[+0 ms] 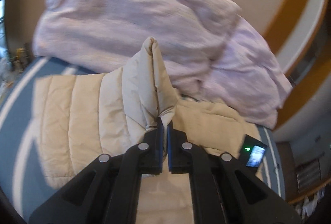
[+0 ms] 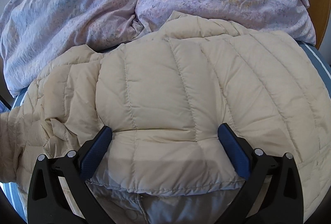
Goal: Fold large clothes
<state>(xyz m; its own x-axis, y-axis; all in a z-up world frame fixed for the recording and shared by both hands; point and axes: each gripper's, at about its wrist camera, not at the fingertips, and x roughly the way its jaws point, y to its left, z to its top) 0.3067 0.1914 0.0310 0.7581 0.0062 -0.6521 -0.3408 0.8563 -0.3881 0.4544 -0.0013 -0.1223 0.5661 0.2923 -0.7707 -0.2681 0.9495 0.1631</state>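
Clearly, we have a beige quilted down jacket (image 2: 161, 87) spread on a bed with a blue, white-striped sheet (image 1: 22, 87), its far edge lying against a rumpled lilac floral duvet (image 2: 68, 17).

Through the left wrist camera, our left gripper (image 1: 164, 126) has its jaws pinched nearly together on a fold of the jacket (image 1: 151, 79) — the fabric stands up from the blue pads in a narrow peak, lifted clear of the rest of the garment. That view is smeared, so what part of the jacket we hold is hard to say; it may be a sleeve or a hem corner. Beyond the peak the duvet (image 1: 128, 13) is heaped, with a beige wall and a wooden frame (image 1: 289, 7) behind it.

Through the right wrist camera, our right gripper (image 2: 164, 137) has its jaws spread wide, one blue pad (image 2: 97, 149) on each side of a folded-over, puffy panel of the jacket. Both pads dent the padding at the panel's edges — they press down on it rather than grasp it. Under the near edge of that panel a snap button (image 2: 130, 214) shows on the layer below.
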